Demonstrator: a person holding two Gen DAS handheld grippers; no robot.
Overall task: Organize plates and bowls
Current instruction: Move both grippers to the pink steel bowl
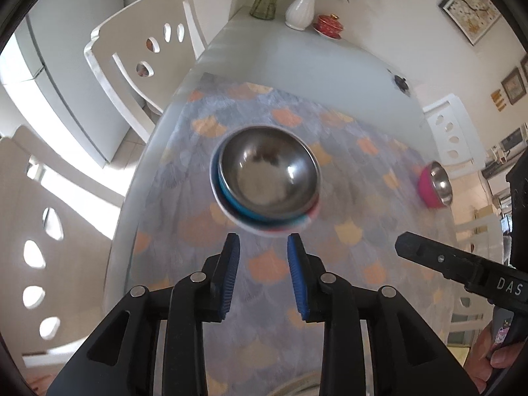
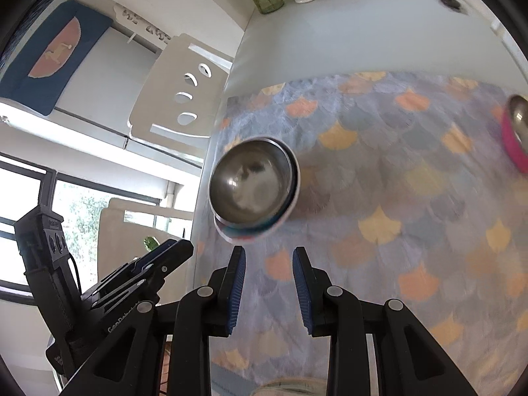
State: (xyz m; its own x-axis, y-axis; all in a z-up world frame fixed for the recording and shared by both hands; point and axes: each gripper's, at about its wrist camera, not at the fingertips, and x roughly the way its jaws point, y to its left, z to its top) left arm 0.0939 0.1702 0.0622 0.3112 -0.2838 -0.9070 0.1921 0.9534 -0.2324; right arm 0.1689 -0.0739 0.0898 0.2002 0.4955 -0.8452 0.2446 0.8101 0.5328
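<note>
Hand [image 1: 495,356] (thumb only) visible from left wrist.

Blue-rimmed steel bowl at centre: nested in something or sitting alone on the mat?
Nested. The blue-rimmed steel bowl sits upright inside a white bowl whose rim shows beneath it in both views. It looks empty, showing only reflections.

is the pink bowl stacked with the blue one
No, the pink bowl sits alone at the mat's far right, apart from the blue bowl nested in a white dish.
</note>
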